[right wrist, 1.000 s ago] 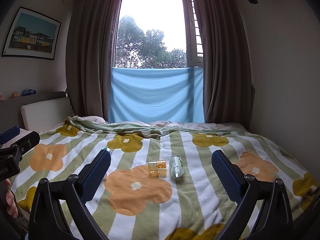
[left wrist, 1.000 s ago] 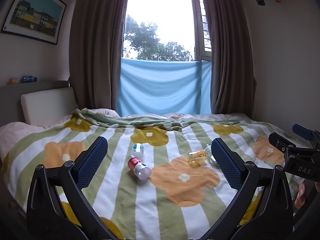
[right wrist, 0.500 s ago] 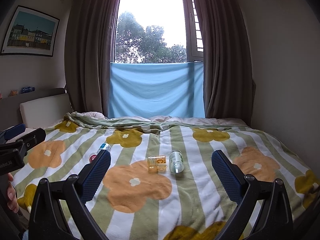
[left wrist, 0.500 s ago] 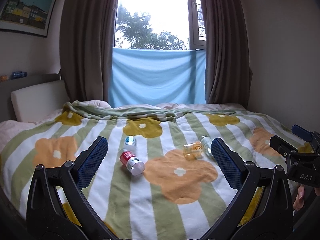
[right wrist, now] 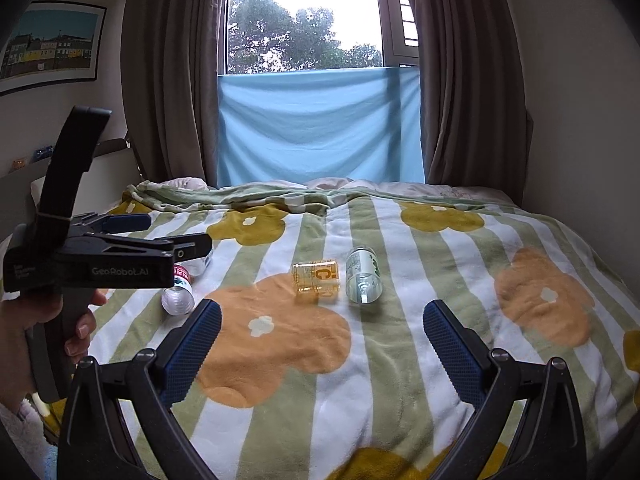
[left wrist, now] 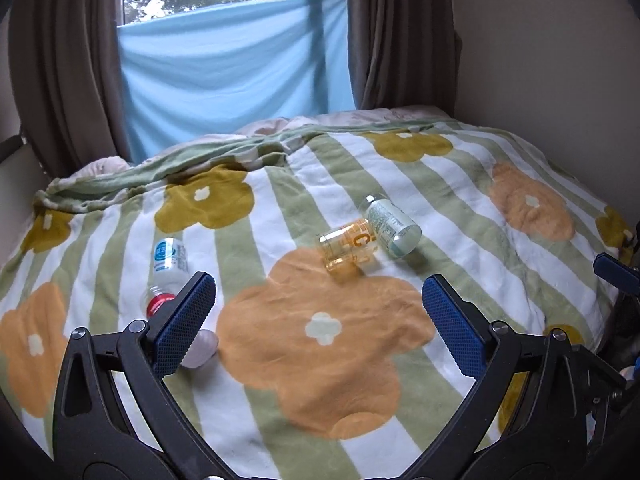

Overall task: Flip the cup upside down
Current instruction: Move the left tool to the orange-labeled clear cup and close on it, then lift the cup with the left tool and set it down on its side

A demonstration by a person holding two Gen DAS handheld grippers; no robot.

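Change since the earlier views: the left claw [left wrist: 318, 320] has moved forward and tipped down toward the bed [left wrist: 400, 412]. In its view the window has slid mostly out of the top and the blanket fills the view. In the right wrist view the left claw [right wrist: 176, 236] now reaches in over the left side of the bed, where half a second ago only its tip showed at the edge. The right claw [right wrist: 322, 338] has advanced only slightly.

Claw state: both claws are spread wide and hold nothing.

Task item: the cup [left wrist: 347, 245], clear amber with an orange letter, lies on its side near the middle of the bed, resting on the blanket. A pale green bottle [left wrist: 390, 226] lies just beside it on the right; contact cannot be confirmed. A red-labelled bottle [left wrist: 160, 304] and a blue-labelled bottle [left wrist: 170, 256] lie well apart to the left.

Meaning for the task: this is judged to be the approach phase. The cup is not yet gripped or turned. The left claw points closer to the left-hand bottles than to the cup, so which claw will take the cup cannot be determined.
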